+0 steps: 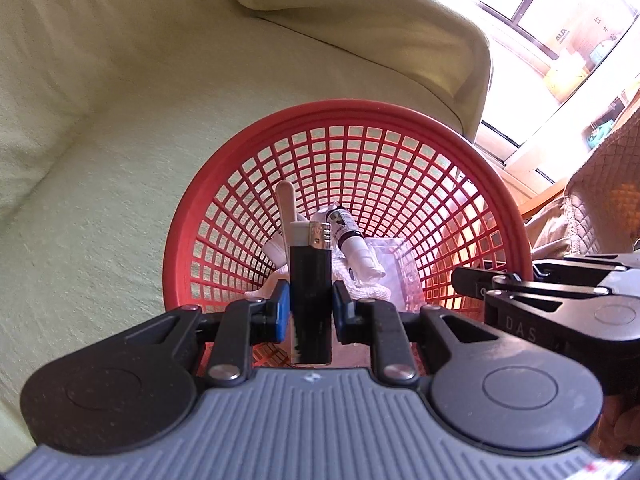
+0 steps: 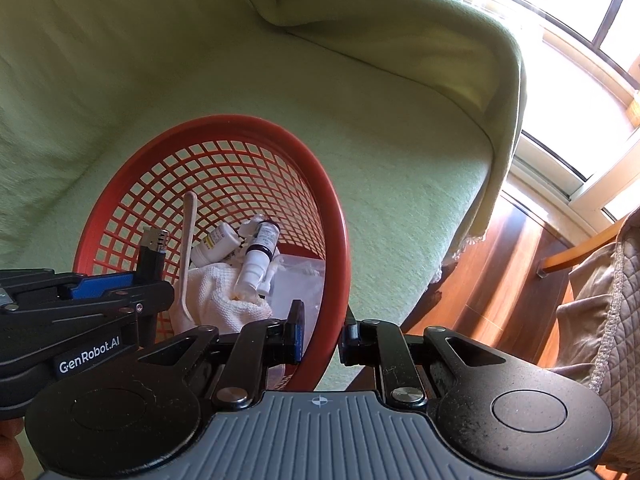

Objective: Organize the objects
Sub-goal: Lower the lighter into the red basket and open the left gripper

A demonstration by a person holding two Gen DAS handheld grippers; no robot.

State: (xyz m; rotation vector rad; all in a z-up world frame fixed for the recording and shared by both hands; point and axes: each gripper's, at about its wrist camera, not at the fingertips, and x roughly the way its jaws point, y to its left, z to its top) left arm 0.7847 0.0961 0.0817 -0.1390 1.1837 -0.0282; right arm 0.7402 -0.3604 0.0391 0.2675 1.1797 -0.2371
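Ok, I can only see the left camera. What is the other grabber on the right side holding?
Observer: The right gripper is clamped on the red basket by its rim, one finger inside and one outside.
Operator: Is anything hiding behind my lighter?
Observer: Yes, a small white pill bottle lies on the white cloth, just past the spoon.

Home living room. Sofa point(image 2: 360, 128) under a pale green cover, wooden floor point(image 2: 500, 280), bright window point(image 2: 580, 20), quilted chair cover point(image 2: 608, 300) at right.
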